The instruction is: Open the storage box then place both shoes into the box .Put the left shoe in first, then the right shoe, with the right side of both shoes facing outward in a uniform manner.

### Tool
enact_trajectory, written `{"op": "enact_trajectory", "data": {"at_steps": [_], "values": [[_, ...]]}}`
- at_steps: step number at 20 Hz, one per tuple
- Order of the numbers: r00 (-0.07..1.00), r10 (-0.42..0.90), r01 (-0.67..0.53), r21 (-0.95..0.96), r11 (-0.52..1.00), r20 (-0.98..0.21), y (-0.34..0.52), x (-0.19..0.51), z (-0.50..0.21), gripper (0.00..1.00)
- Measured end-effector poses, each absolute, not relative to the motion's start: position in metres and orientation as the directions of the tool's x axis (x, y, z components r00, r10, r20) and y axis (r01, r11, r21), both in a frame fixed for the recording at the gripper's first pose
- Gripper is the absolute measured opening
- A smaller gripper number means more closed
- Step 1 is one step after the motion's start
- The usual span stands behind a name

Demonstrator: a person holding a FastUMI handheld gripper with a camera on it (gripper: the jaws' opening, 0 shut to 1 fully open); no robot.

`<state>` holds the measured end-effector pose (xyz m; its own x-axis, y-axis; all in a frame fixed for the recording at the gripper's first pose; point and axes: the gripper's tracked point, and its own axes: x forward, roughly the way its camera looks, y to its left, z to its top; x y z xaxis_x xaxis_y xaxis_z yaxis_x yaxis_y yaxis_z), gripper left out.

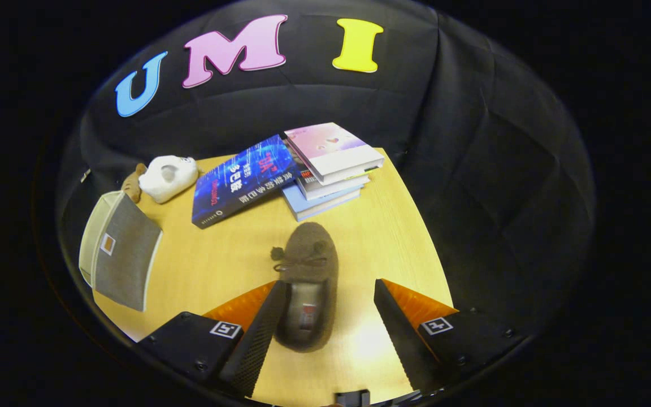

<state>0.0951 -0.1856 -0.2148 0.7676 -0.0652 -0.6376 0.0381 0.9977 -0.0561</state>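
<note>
Shoe (307, 282): lying on the desk (393, 237), between the jaws, against the left one.
Jaws: spreading wide, gripping nothing.
Storage box (119, 257): sitting beyond, leftward.

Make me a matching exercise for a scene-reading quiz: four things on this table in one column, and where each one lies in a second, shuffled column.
Things:
1. brown shoe
2. grey storage box
3. white plush toy
4. blue book

Places:
A. leaning against the stack of books, beyond the shoe
B. at the table's far corner, beyond the storage box
C. between the open fingers of the gripper, close to the left one
D. at the table's edge, off to the left of the fingers

Pairs: 1-C, 2-D, 3-B, 4-A
</note>
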Motion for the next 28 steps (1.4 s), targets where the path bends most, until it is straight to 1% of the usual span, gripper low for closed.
{"op": "enact_trajectory", "data": {"at_steps": [5,8,10,12,13,15,17,18,19,20,21,22,23,24,26,28], "values": [[0.705,-0.073,-0.008,-0.111,0.994,-0.705,-0.203,0.11,-0.27,0.99],[0.696,-0.054,-0.025,-0.099,0.995,-0.716,-0.199,0.127,-0.289,0.99],[0.694,-0.053,0.0,-0.073,0.997,-0.718,-0.199,0.14,-0.298,0.99],[0.668,-0.028,0.033,-0.008,0.999,-0.743,-0.195,0.147,-0.308,0.99],[0.662,-0.02,0.052,0.02,0.998,-0.749,-0.195,0.15,-0.311,0.97],[0.651,0.013,0.075,0.08,0.994,-0.759,-0.186,0.152,-0.314,0.72],[0.647,0.022,0.072,0.089,0.993,-0.763,-0.181,0.151,-0.316,0.51],[0.65,0.015,0.066,0.076,0.995,-0.76,-0.182,0.152,-0.315,0.36],[0.649,0.01,0.065,0.068,0.996,-0.761,-0.182,0.153,-0.315,0.36],[0.651,0.0,0.075,0.065,0.995,-0.759,-0.184,0.153,-0.315,0.32],[0.651,-0.008,0.098,0.073,0.993,-0.759,-0.187,0.153,-0.314,0.27],[0.653,-0.013,0.112,0.08,0.99,-0.758,-0.188,0.155,-0.315,0.18],[0.66,-0.008,0.116,0.091,0.989,-0.751,-0.188,0.156,-0.315,0.17],[0.669,-0.005,0.107,0.09,0.99,-0.743,-0.188,0.156,-0.314,0.09],[0.672,-0.008,0.089,0.07,0.994,-0.74,-0.188,0.155,-0.313,0.05],[0.665,-0.009,0.087,0.065,0.994,-0.747,-0.183,0.151,-0.312,0.05]]}}
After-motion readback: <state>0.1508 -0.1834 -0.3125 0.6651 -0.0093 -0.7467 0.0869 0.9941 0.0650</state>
